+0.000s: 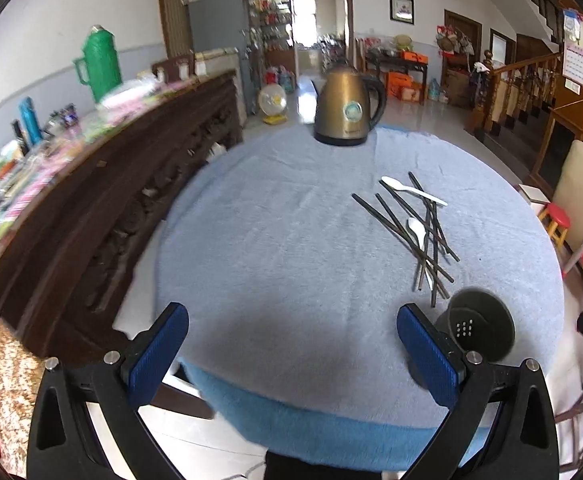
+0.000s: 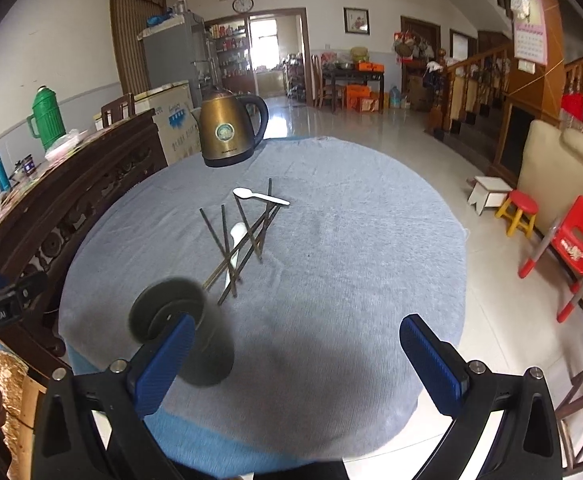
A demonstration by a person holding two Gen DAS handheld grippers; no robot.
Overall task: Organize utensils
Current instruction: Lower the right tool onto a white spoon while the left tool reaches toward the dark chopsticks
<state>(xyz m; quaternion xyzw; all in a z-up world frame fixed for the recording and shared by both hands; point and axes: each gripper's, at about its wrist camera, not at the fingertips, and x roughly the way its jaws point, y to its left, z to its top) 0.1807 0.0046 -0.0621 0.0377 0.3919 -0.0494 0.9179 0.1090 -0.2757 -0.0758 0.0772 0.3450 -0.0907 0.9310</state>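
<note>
The left gripper [image 1: 293,354] hangs above the near edge of the round table, its blue-padded jaws spread wide with nothing between them; the right gripper [image 2: 297,364] is likewise wide apart and holds nothing. Just beside the left gripper's right finger, and partly hidden behind the right gripper's left finger in the other view, stands a dark cylindrical utensil holder [image 1: 481,330], upright on the light blue tablecloth [image 1: 291,220] with its perforated bottom showing. Just beyond the holder lies a loose, crisscrossed heap of dark chopsticks [image 1: 411,228], with one white spoon [image 1: 419,234] lying among them and a second white spoon [image 1: 411,190] resting across their far ends. At the table's far edge sits a bronze electric kettle [image 1: 347,110], well apart from the utensils.
</note>
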